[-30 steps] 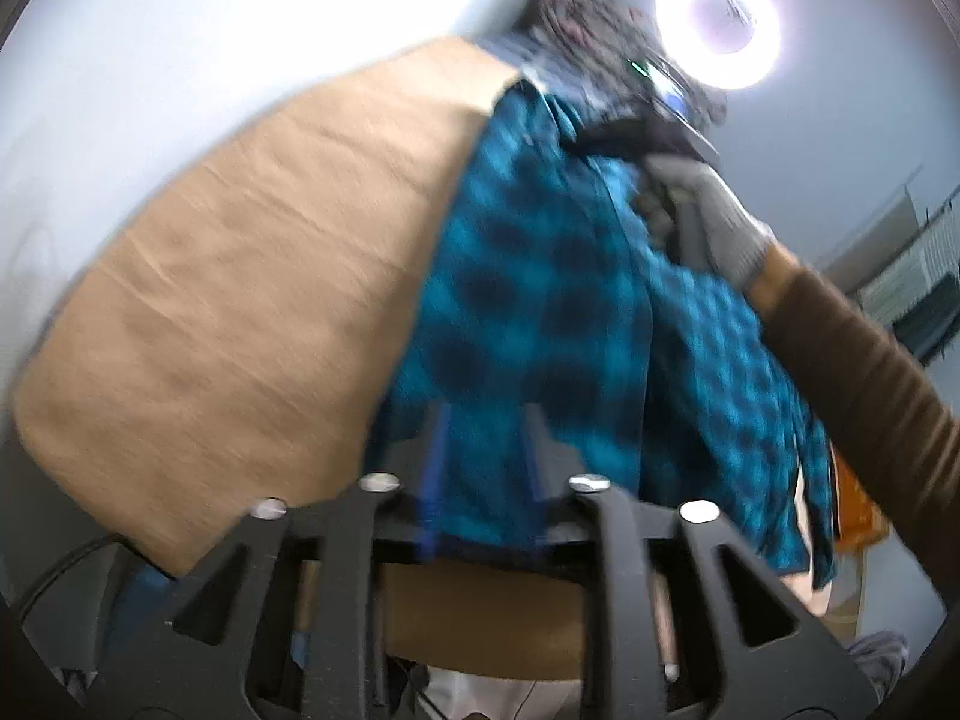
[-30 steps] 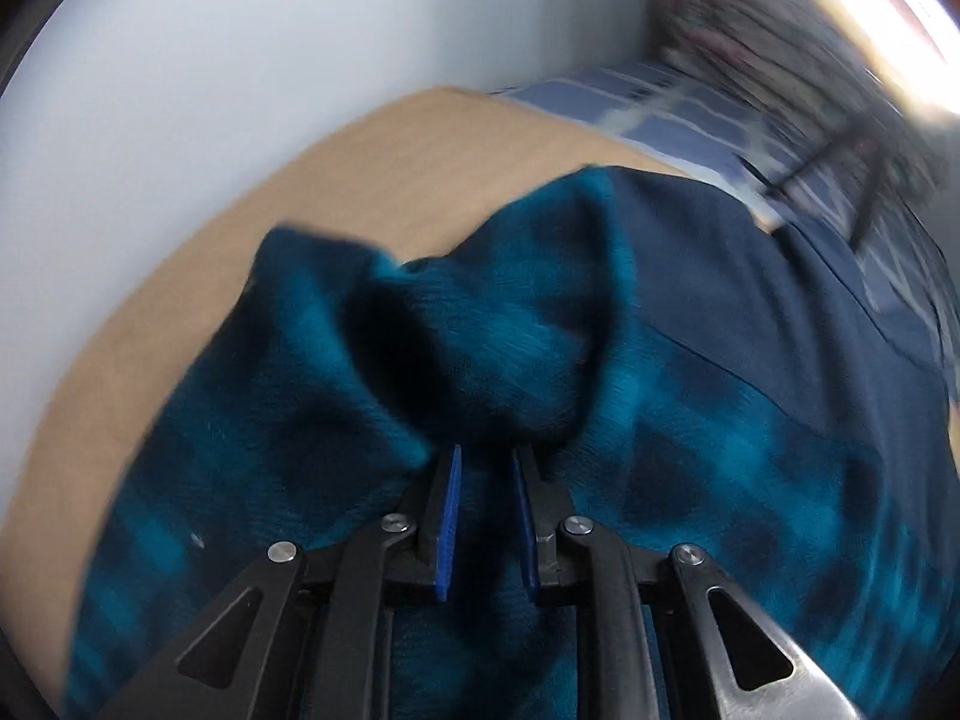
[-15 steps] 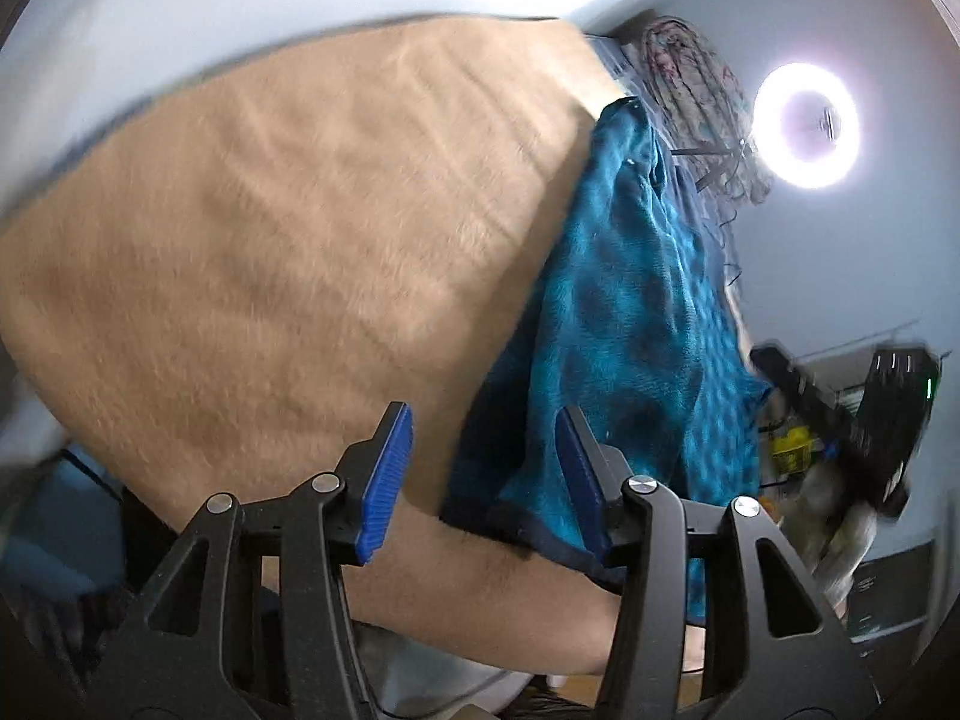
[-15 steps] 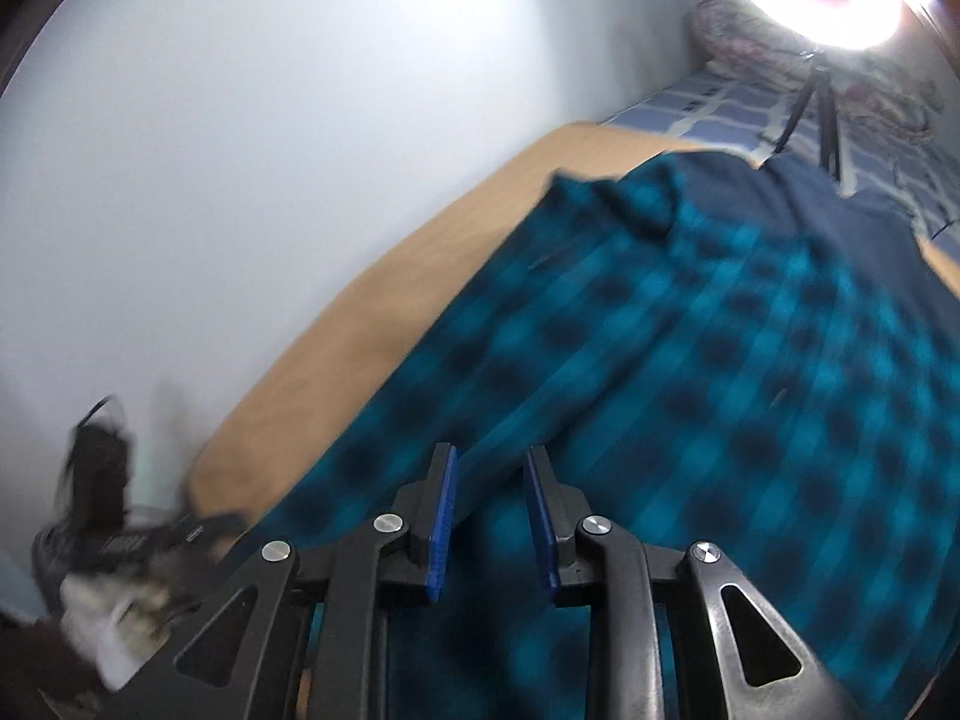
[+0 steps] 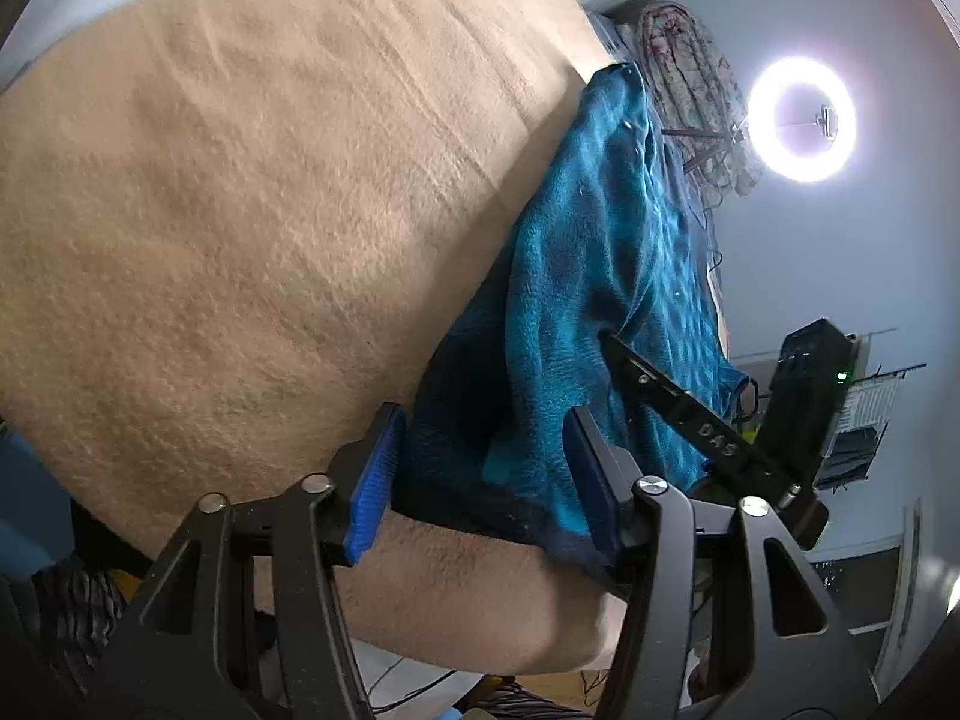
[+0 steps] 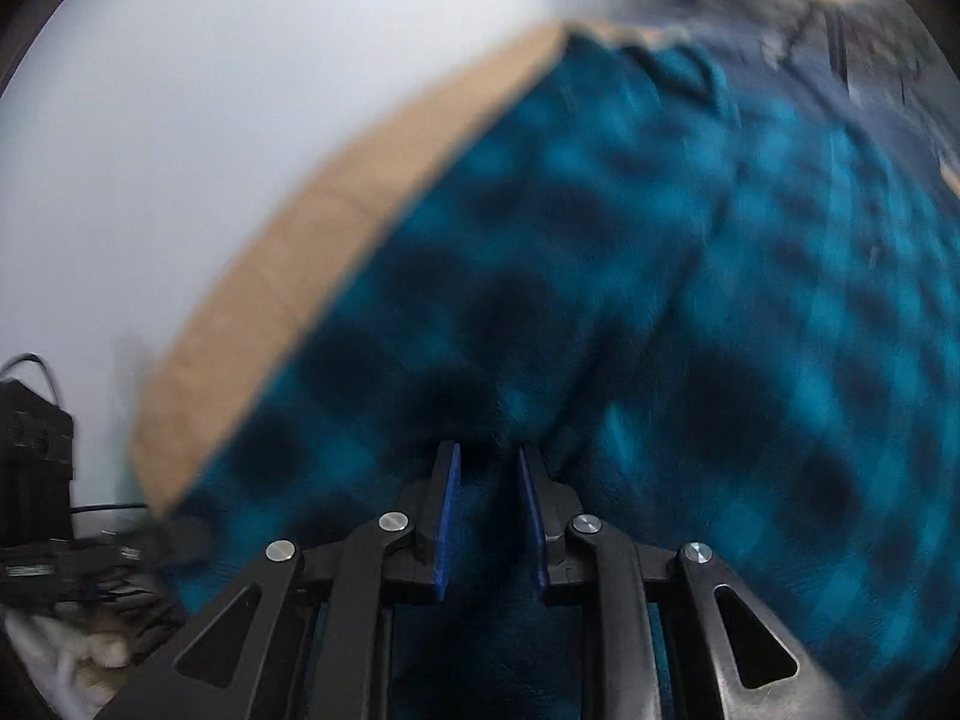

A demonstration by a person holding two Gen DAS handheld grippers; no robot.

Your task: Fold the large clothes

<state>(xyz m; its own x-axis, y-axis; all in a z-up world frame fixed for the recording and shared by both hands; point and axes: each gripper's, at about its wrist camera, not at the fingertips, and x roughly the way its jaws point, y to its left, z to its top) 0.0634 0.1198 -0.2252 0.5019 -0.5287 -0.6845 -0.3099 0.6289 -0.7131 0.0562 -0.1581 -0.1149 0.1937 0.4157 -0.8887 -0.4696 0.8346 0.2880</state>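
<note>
A teal and dark blue plaid flannel shirt (image 5: 606, 276) lies on a tan blanket-covered surface (image 5: 252, 192). My left gripper (image 5: 483, 474) is open, its blue pads on either side of the shirt's dark hem at the near edge. In the right wrist view the shirt (image 6: 690, 276) fills most of the frame, blurred by motion. My right gripper (image 6: 487, 504) has its pads close together with a fold of the shirt between them. The right gripper (image 5: 612, 339) also shows in the left wrist view, reaching into the shirt.
A bright ring light (image 5: 801, 120) on a tripod stands beyond the far end. A patterned cloth heap (image 5: 690, 78) lies near it. A white wall (image 6: 240, 90) runs along the surface's left side. A black device with cables (image 6: 36, 468) sits low at the left.
My left gripper has moved closer to the shirt's hem and stays open. My right gripper, shut on the shirt, has swung down over the cloth.
</note>
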